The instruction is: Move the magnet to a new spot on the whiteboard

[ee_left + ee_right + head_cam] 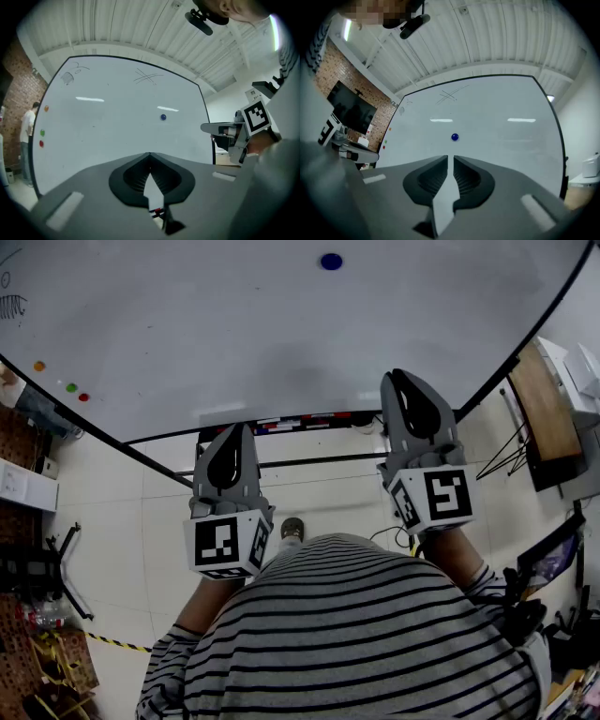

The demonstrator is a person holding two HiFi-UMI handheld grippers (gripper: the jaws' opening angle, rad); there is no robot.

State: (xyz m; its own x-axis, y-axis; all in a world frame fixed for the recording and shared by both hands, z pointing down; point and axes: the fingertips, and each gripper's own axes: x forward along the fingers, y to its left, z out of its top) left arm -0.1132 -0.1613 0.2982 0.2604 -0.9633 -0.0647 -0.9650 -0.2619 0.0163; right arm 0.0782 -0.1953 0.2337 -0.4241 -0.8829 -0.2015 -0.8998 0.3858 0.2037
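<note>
Striped shirt (pixel 356 634) fills the near edge; beyond it the left tool (pixel 241 429) is closed tip to tip, the right tool (pixel 401 381) parted by a thin slit, both empty. Far ahead on the whiteboard (pixel 234 334) sits the magnet (pixel 331 261), likely light, hard and slippery, so pinch its rim; it looks small, round, dark blue

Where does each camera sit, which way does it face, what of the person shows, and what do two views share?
Head view: on the head, facing steeply down at the whiteboard; shows left gripper, right gripper, forearms, striped shirt.
Left gripper view: on the left gripper, facing the whiteboard along touching jaws; the right gripper shows at right.
Right gripper view: on the right gripper, aimed at the blue magnet along slightly parted, empty jaws.
Shared: both gripper views show that magnet.
</note>
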